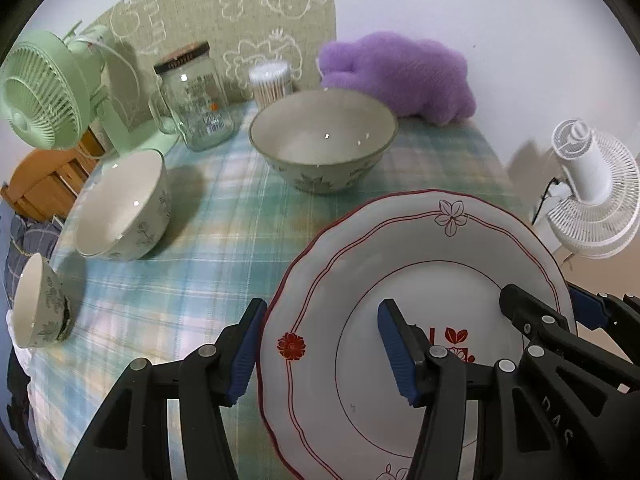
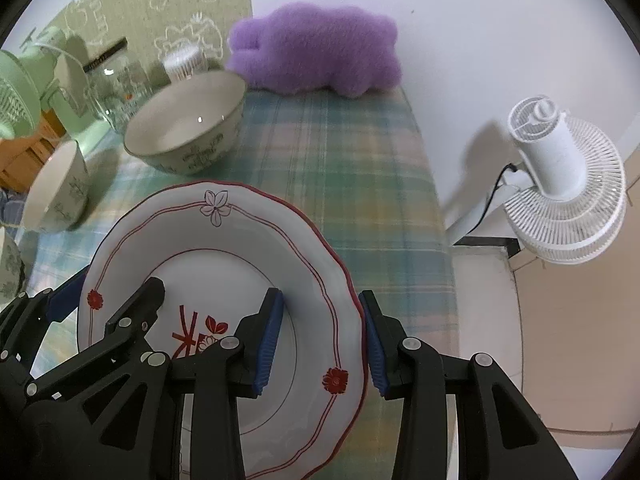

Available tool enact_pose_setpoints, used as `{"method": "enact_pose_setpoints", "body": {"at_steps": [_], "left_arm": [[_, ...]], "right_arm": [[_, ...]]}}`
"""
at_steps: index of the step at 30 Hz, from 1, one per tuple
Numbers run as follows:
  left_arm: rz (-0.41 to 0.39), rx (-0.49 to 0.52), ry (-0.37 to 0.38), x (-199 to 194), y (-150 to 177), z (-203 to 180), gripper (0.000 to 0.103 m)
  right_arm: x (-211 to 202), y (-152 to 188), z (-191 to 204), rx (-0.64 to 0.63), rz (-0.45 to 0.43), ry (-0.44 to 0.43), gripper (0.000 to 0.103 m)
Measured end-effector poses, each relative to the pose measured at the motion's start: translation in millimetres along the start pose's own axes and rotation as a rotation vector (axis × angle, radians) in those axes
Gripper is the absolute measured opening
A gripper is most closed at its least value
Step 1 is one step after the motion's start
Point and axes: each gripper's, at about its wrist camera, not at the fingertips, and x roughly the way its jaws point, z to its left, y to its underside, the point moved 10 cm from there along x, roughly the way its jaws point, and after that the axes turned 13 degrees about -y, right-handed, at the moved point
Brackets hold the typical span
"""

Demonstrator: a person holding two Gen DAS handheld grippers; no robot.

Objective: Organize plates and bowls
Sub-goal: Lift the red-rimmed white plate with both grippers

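Left wrist view shows the plate (image 1: pixel 416 308), white with a scalloped red rim and red flower marks, lying on the plaid tablecloth (image 1: pixel 224 216) at the near right of the table. The left gripper (image 1: pixel 322 346) straddles the plate's left edge with its jaws spread wide, one blue pad outside the rim and one over the plate's well; whether either pad touches the china is hard to tell. From the right wrist view the right gripper (image 2: pixel 320 332) straddles the plate's (image 2: pixel 224 240) right edge the same way, jaws apart and not clamped. Just beyond the plate stands the large bowl (image 1: pixel 324 140), upright. To the plate's left sit a medium bowl (image 1: pixel 120 208) and, nearer the table edge, a small bowl (image 1: pixel 38 304). Behind the large bowl are a glass jar (image 1: pixel 196 100), a tub of cotton swabs (image 1: pixel 270 82) and a purple plush toy (image 1: pixel 400 76). A green fan (image 1: pixel 44 88) stands far left, a white fan (image 2: pixel 564 184) off the table to the plate's right.
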Motion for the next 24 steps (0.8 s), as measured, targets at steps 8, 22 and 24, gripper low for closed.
{"method": "enact_pose_setpoints", "body": {"at_steps": [8, 22, 24], "left_arm": [[-0.031, 0.019, 0.028, -35, 13, 8, 0.057], [-0.026, 0.089, 0.083, -78, 70, 2, 0.057], [-0.019, 0.104, 0.094, -81, 81, -1, 0.057]], "right_arm": [[-40, 16, 4, 0.018, -0.033, 0.024, 0.043], [-88, 87, 3, 0.072, -0.034, 0.073, 0.043], [-91, 101, 1, 0.082, -0.026, 0.082, 0.043]]}}
